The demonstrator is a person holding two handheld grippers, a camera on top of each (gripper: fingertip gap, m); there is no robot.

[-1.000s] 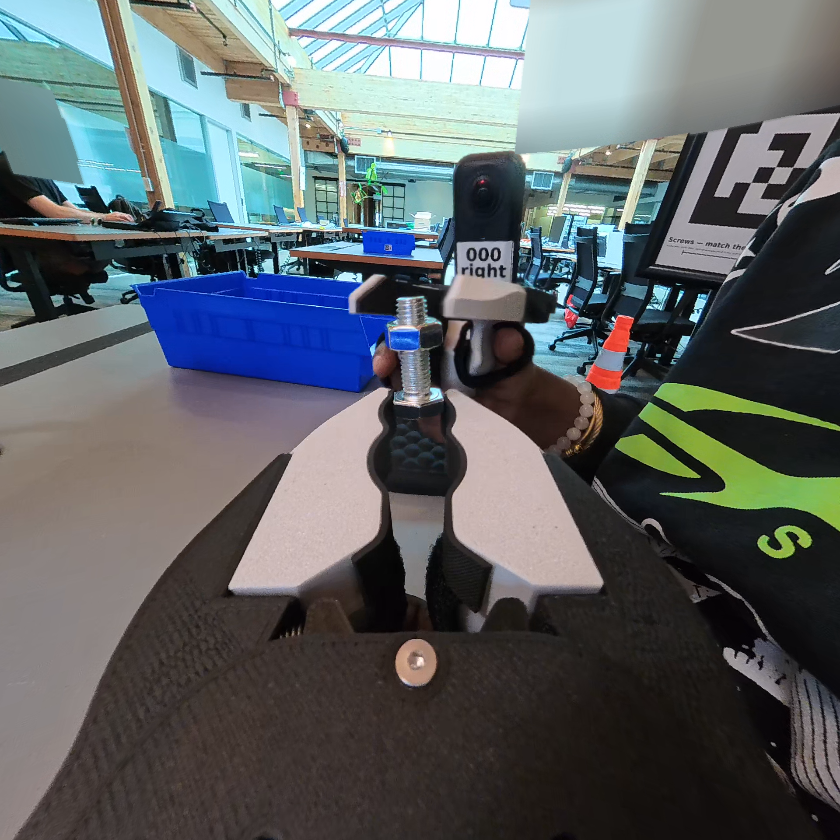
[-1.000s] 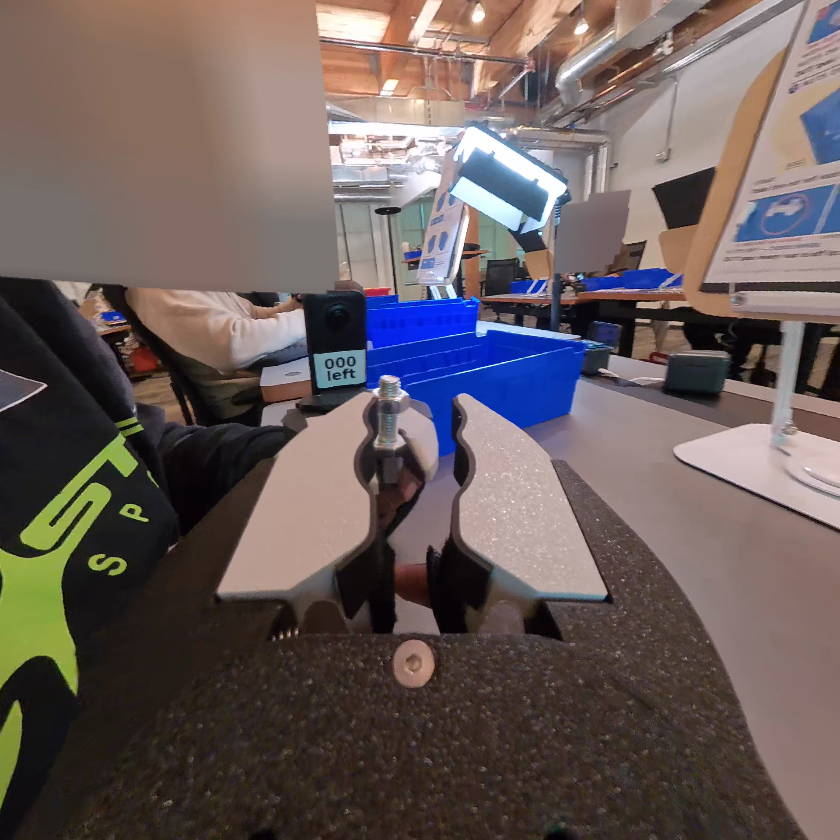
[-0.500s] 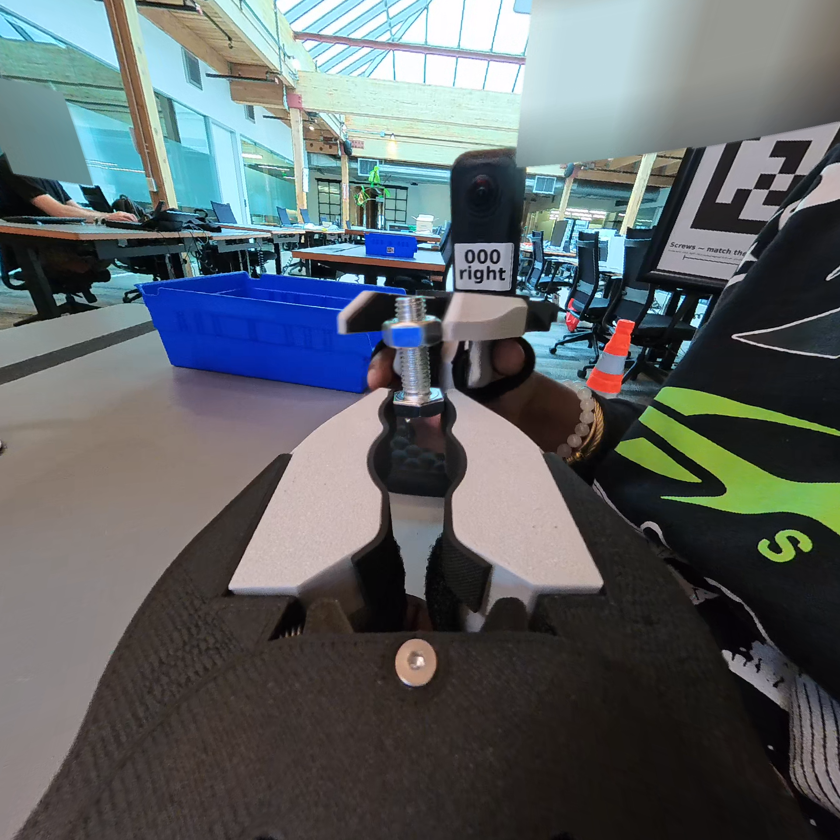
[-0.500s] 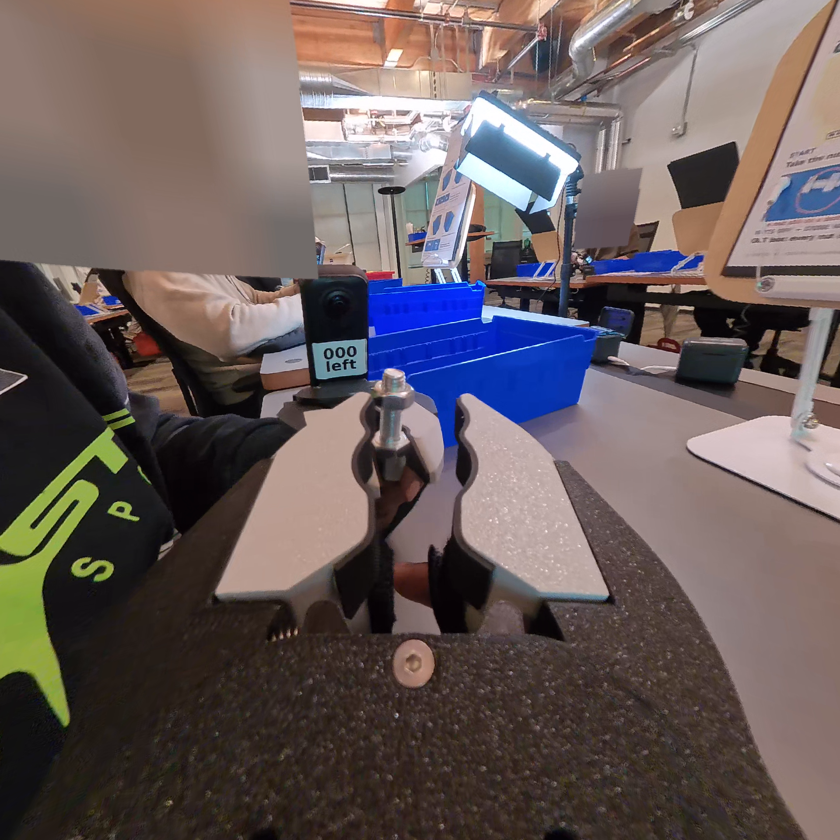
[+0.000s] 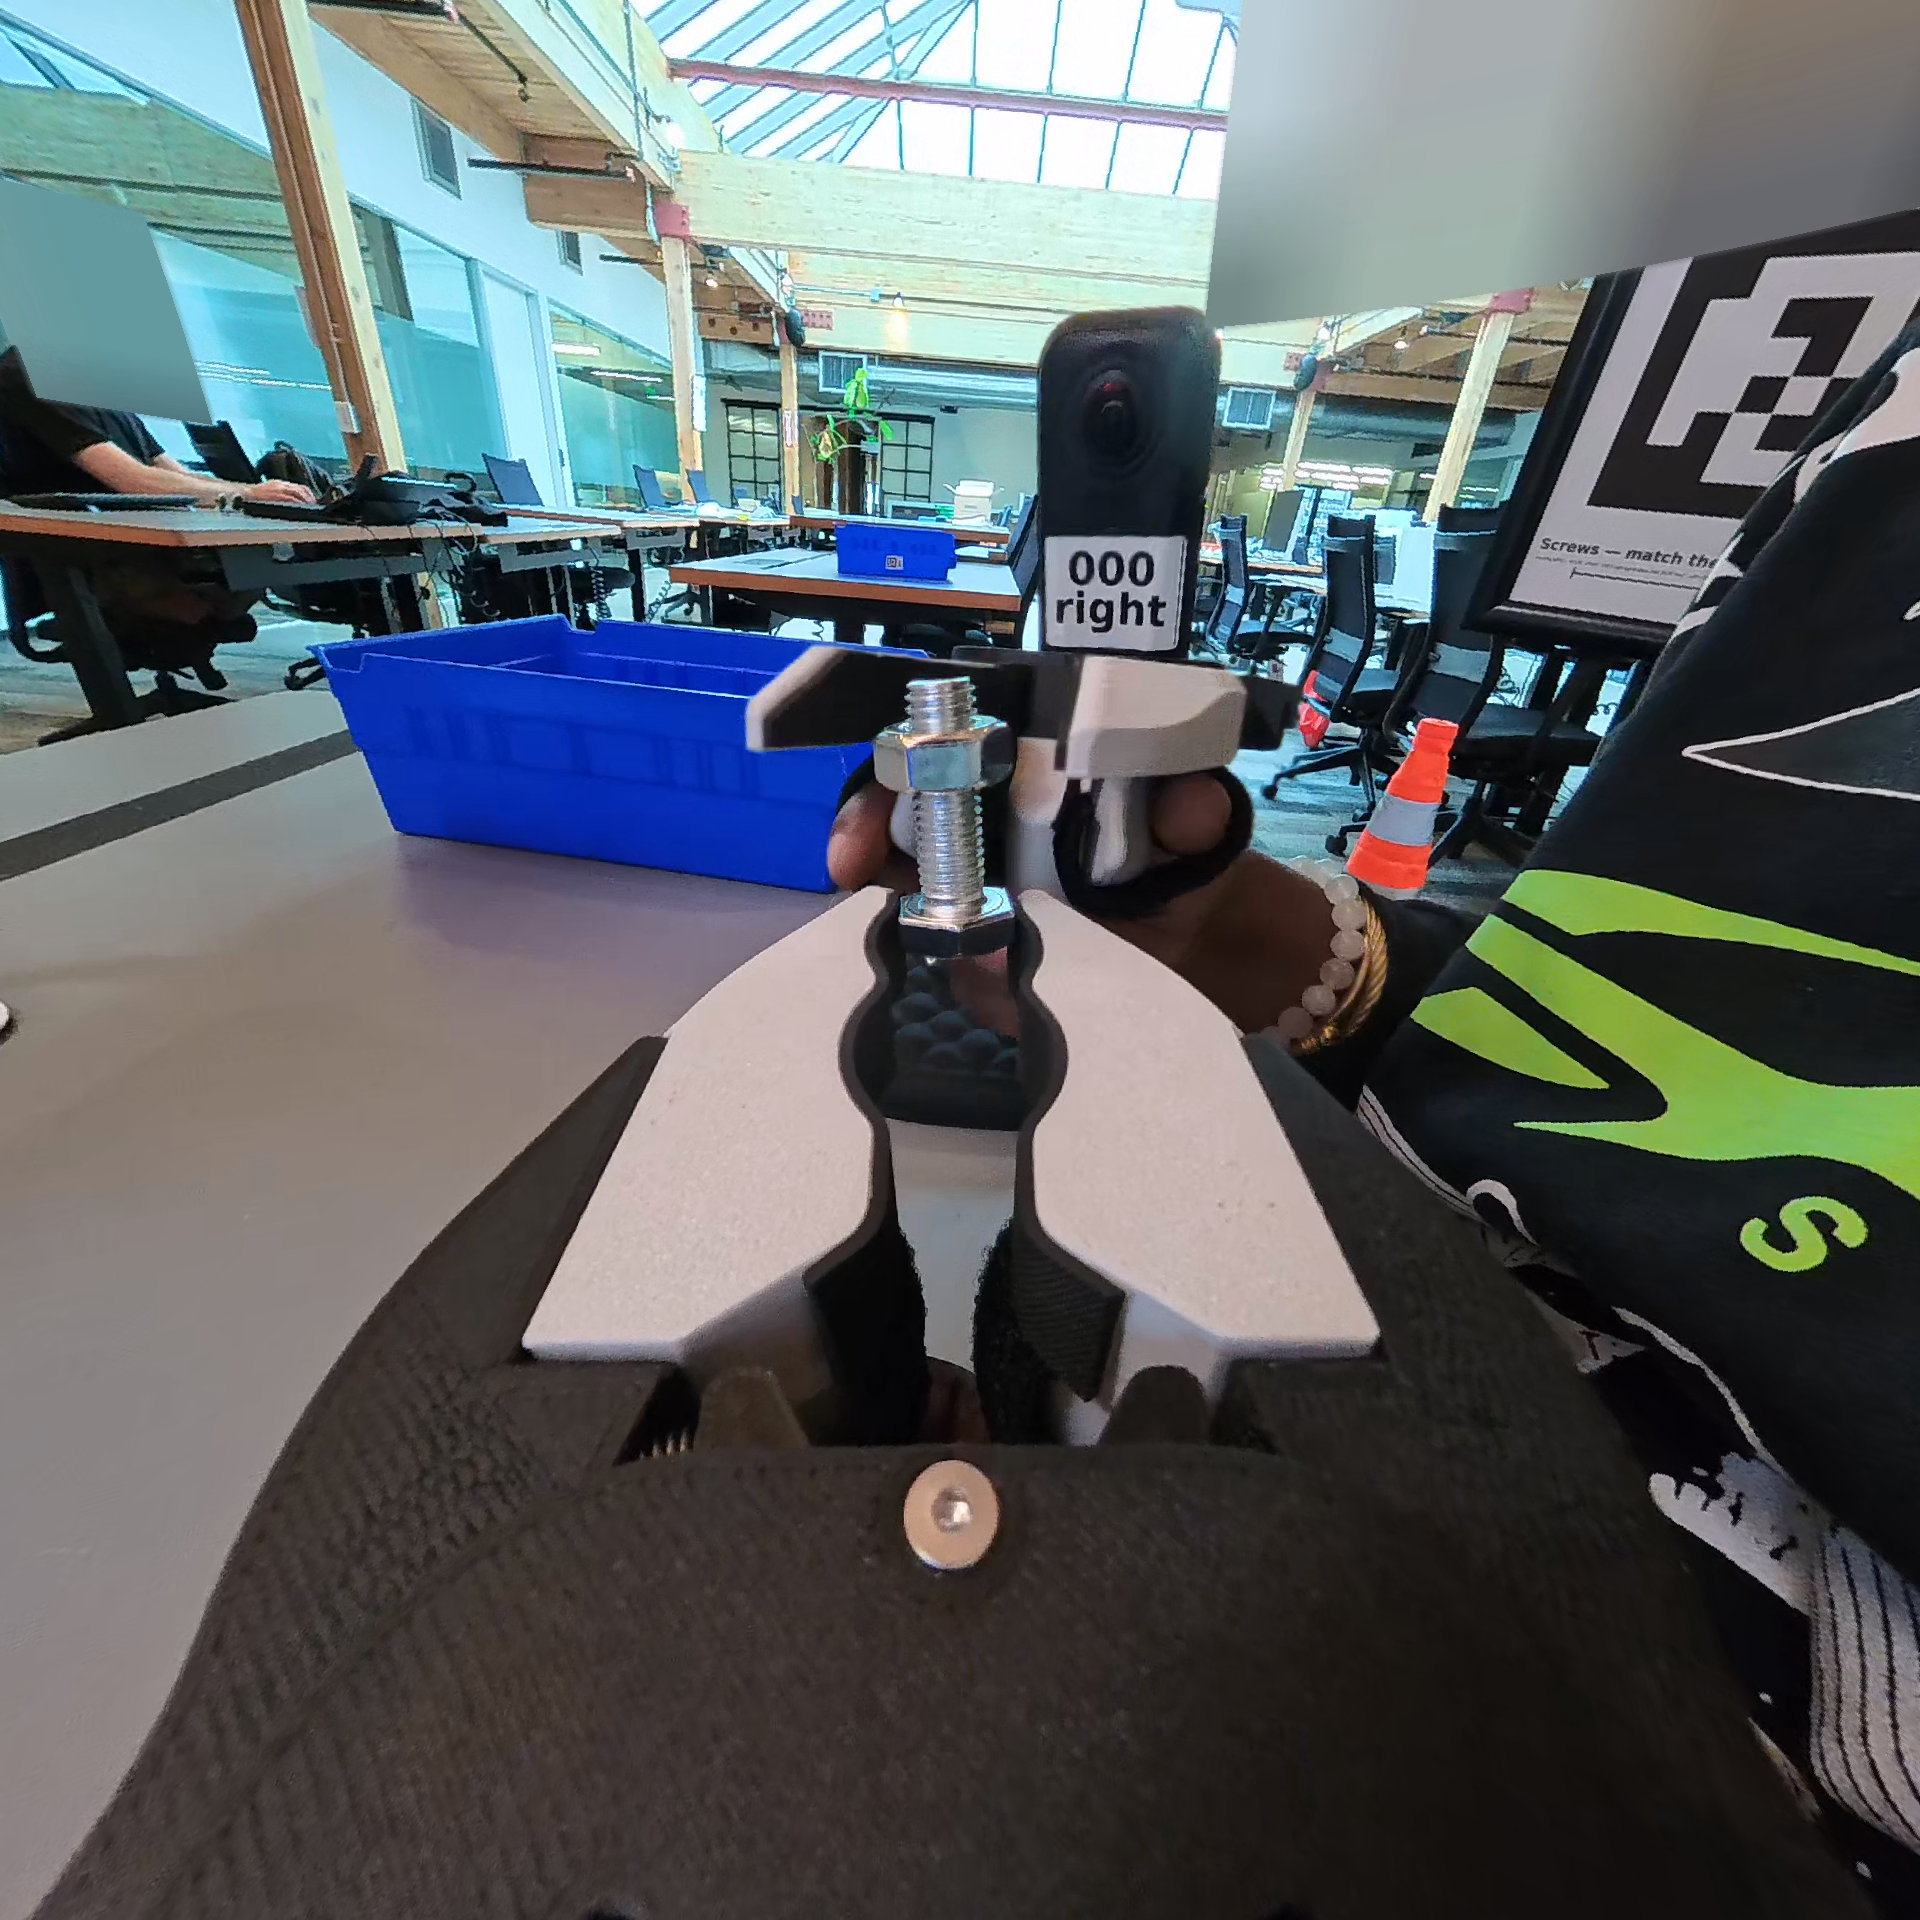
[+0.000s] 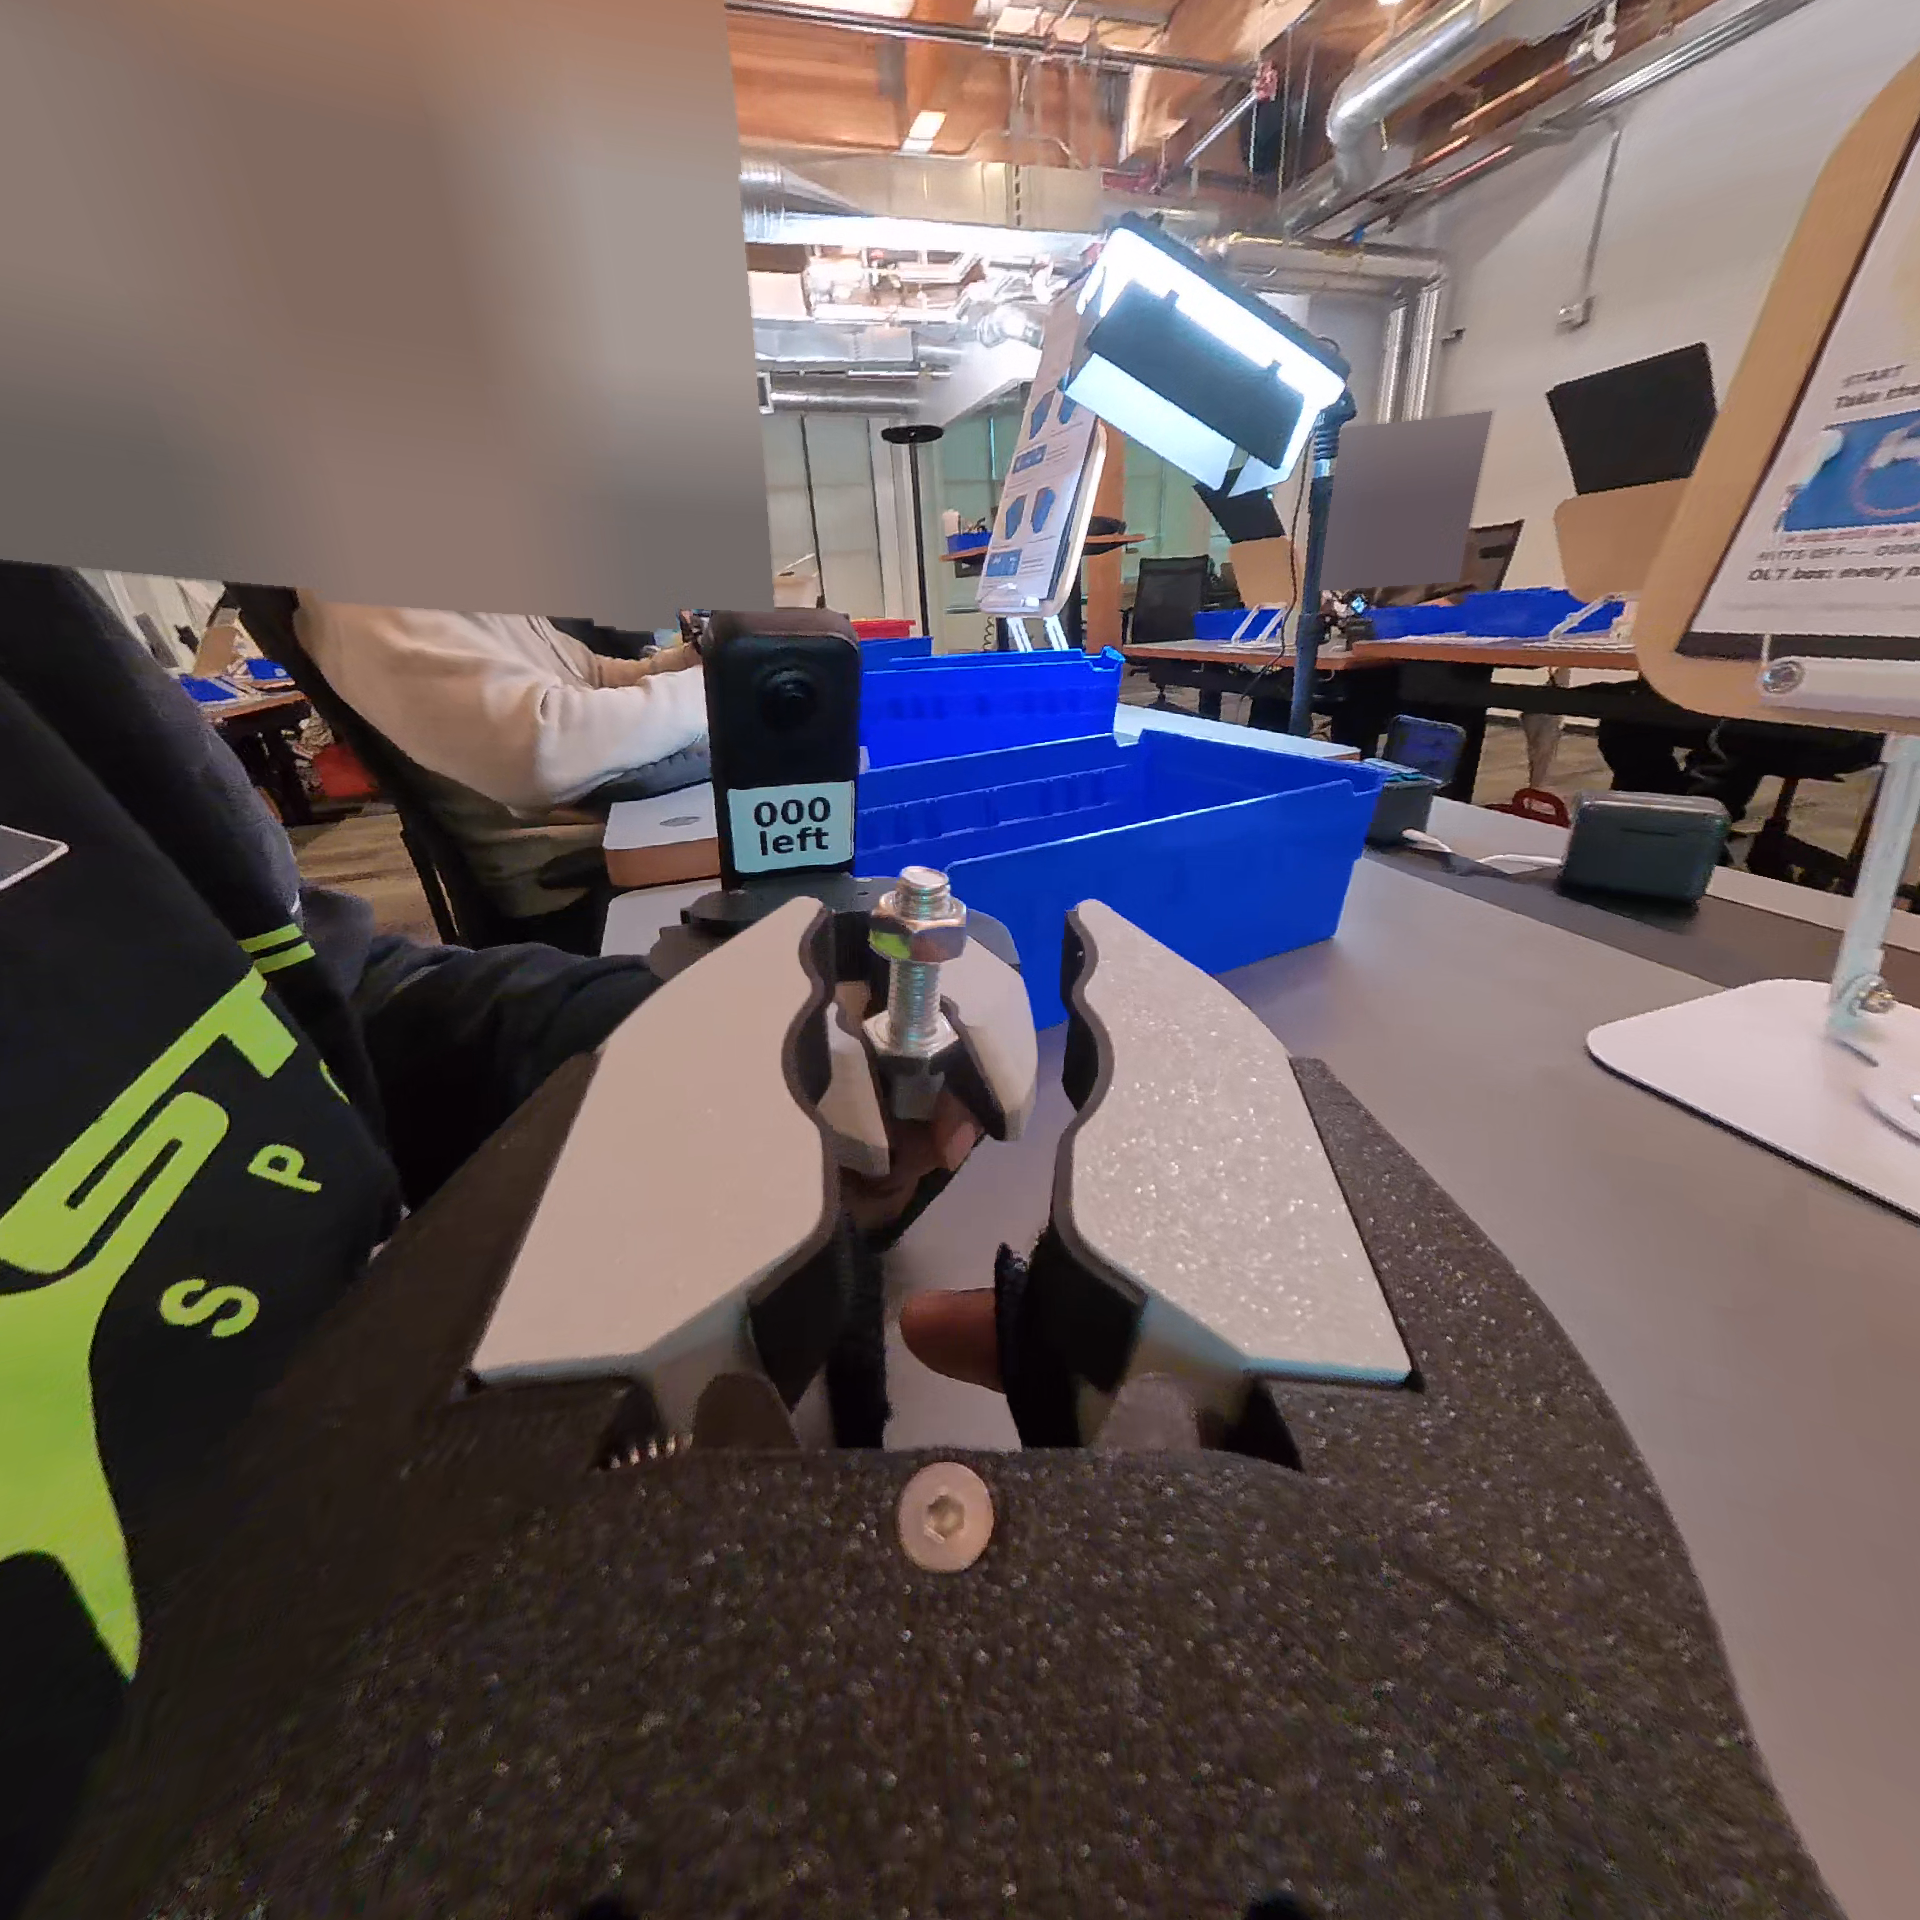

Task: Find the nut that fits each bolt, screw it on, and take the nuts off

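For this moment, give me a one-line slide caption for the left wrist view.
Left tool clamps an upright bolt by its head; the open right tool flanks the nut near the top.

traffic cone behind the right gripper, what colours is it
Orange with a pale grey band: the traffic cone shows best in the left wrist view.

Wrist views face each other closely, sharing the bolt [image 5: 943, 821].

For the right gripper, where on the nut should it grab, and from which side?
Grip the nut across two opposite flat faces, coming in level from the side. The bolt stands upright, head clamped in the left gripper, so the nut's flats face sideways.
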